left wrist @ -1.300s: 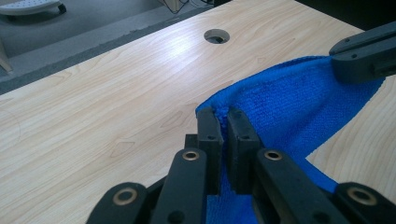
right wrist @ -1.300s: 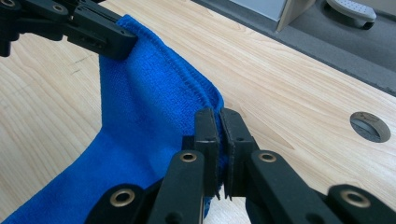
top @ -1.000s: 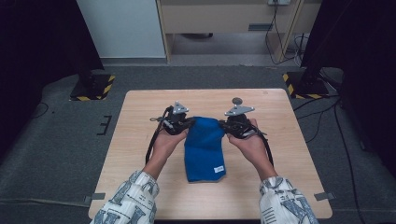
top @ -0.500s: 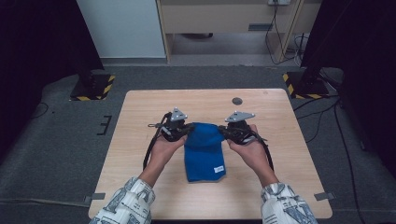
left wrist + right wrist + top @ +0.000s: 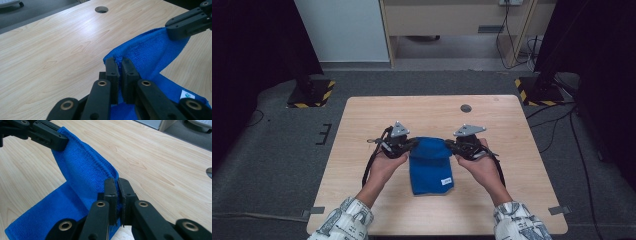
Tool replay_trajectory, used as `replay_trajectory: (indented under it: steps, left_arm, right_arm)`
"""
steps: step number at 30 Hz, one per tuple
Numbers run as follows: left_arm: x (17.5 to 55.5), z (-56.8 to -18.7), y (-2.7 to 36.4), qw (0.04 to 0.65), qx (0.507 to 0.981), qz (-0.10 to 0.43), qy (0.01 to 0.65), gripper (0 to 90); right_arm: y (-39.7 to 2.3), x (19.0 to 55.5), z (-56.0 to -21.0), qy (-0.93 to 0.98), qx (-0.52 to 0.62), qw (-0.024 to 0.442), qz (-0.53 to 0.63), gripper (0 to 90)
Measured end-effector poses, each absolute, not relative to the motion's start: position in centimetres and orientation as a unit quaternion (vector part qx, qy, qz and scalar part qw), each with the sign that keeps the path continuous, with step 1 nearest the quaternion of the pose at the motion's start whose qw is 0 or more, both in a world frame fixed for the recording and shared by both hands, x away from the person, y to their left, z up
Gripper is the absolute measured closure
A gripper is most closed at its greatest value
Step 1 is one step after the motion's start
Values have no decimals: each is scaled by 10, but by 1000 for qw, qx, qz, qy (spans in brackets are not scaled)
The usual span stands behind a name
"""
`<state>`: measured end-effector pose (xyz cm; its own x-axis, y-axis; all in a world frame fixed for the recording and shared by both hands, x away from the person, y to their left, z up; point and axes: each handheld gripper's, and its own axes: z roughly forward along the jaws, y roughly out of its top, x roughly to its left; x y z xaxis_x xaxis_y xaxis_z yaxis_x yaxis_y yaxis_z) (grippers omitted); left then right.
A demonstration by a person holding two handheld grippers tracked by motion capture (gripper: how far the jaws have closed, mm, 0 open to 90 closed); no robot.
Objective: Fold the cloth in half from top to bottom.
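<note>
The left gripper (image 5: pixel 119 65) was clenched on a corner of the blue towel (image 5: pixel 430 165), its 2 jaws pinching the hemmed edge. The right gripper (image 5: pixel 117 185) was likewise clamped on the towel's other far corner.

The left gripper view showed the right gripper's black jaws (image 5: pixel 186 25) biting the towel edge farther off, and a white label (image 5: pixel 187 94) sewn onto the towel's lower layer. The right gripper view showed the left gripper (image 5: pixel 53 140) at the towel's opposite corner, with the hem stretched between the 2 grips and lifted off the table (image 5: pixel 160 157). The high view showed what neither close view did: the towel's near part lay flat on the table, towards the person's edge, and a round hole (image 5: pixel 466 108) sat in the tabletop beyond the towel.

In the high view the jaw tips were too small to make out against the towel. The close views cut off the towel's near end.

Both hands came in from the near edge, the left hand (image 5: pixel 384 162) just left of the towel and the right hand (image 5: pixel 479 165) just right of it, patterned sleeves at the wrists.
</note>
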<state>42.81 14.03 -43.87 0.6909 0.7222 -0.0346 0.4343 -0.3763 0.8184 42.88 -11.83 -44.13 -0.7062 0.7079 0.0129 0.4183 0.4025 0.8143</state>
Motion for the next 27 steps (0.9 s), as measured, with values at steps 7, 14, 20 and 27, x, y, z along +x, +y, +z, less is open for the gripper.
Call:
replay_trajectory:
  steps: [7, 14, 20, 27]
  left_arm:
    - [420, -445, 146, 434, 810, 159, 361, 850]
    - [412, -454, 147, 437, 809, 155, 362, 849]
    - [405, -461, 148, 441, 807, 151, 364, 846]
    - [399, -472, 149, 446, 803, 145, 369, 840]
  right_arm:
    - [-116, 425, -446, 821, 338, 166, 429, 865]
    - [-115, 422, -451, 825, 338, 163, 423, 864]
    - [-114, 413, -462, 829, 333, 160, 419, 863]
    - [-117, 408, -469, 826, 335, 151, 428, 862]
